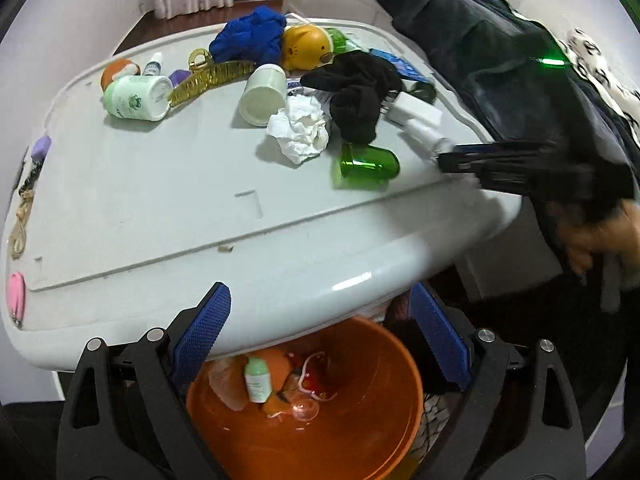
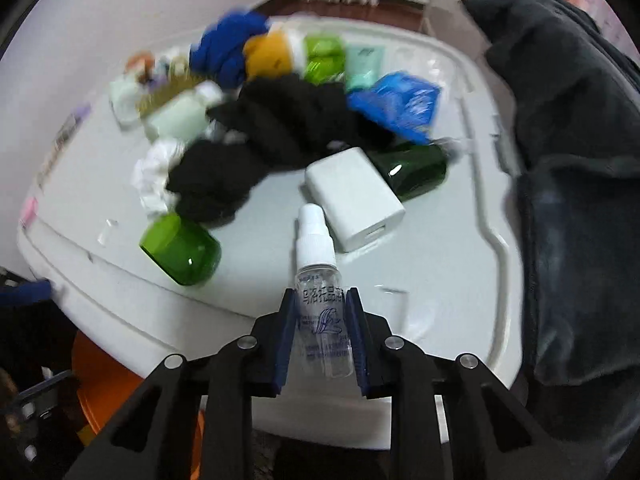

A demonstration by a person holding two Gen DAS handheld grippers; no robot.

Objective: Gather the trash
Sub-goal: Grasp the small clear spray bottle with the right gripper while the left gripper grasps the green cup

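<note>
My left gripper (image 1: pixel 320 300) stands open with nothing between its blue pads, above an orange bin (image 1: pixel 360 440) under the table's front edge. In the bin lie a small green-and-white bottle (image 1: pixel 257 378) and scraps. My right gripper (image 2: pixel 322 296) is shut on a small clear spray bottle (image 2: pixel 320 280) with a white cap, held just over the white table (image 2: pixel 432 264). In the left wrist view the right gripper (image 1: pixel 460 160) comes in from the right with the spray bottle (image 1: pixel 424 134). On the table lie a crumpled tissue (image 1: pixel 300 128) and a light green bottle (image 1: pixel 368 164).
A black cloth (image 2: pixel 272 136), white charger (image 2: pixel 354 200), dark green bottle (image 2: pixel 416 170) and blue wrapper (image 2: pixel 396 104) crowd the table's middle. A white jar (image 1: pixel 264 94), blue cloth (image 1: pixel 248 36) and yellow toy (image 1: pixel 306 46) lie further back. A dark jacket (image 2: pixel 560 160) hangs over the right.
</note>
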